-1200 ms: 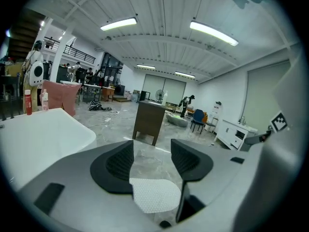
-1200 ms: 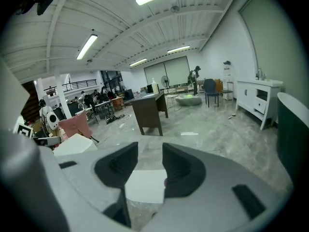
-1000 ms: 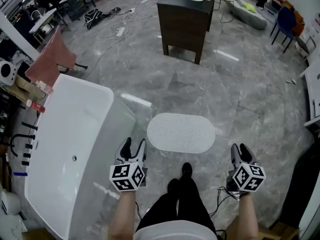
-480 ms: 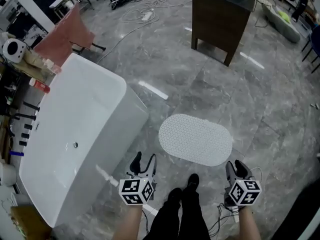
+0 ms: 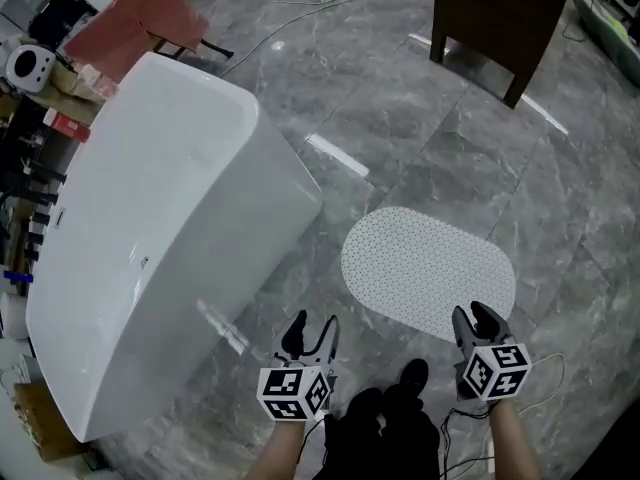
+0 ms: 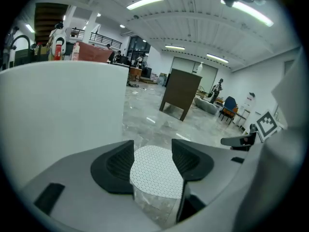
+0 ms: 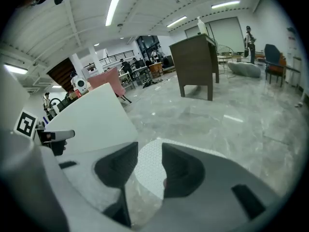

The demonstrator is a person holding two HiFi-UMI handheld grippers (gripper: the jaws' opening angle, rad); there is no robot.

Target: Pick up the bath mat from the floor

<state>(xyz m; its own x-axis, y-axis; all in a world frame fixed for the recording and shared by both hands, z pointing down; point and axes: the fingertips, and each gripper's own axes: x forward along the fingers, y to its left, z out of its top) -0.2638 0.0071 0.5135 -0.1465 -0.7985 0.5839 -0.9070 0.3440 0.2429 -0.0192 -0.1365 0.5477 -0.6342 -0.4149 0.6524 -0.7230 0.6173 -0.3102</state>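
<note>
Looking down through the head view, I find the white, oval, dimpled rubber bath mat (image 5: 428,268) lying flat on the grey marbled tile floor (image 5: 400,118), its left end near the foot of the glossy white freestanding bathtub (image 5: 150,218). The left gripper (image 5: 313,323) hangs short of the mat's near rim, jaws wide apart and empty; its own view frames the mat (image 6: 154,170) between them, further ahead. The right gripper (image 5: 474,313) sits at the near right rim, jaws parted with nothing clamped, and its view shows the mat (image 7: 149,170) just beyond the tips. Whether those tips touch the rim I cannot tell. I judge the step in hand to be the approach to the near edge. To do it well, I want each gripper low and shallow so one jaw slides under the rim, then a close on both ends before lifting evenly; a flat rubber mat may cling to tile, so peeling from the edge seems safer than pulling straight up. The tub wall crowds the left side, the person's dark shoes (image 5: 410,373) stand between the grippers, and a thin cable (image 5: 545,378) trails on the right. Beyond the mat the floor lies open up to the dark wooden cabinet (image 5: 500,18), well apart.
</note>
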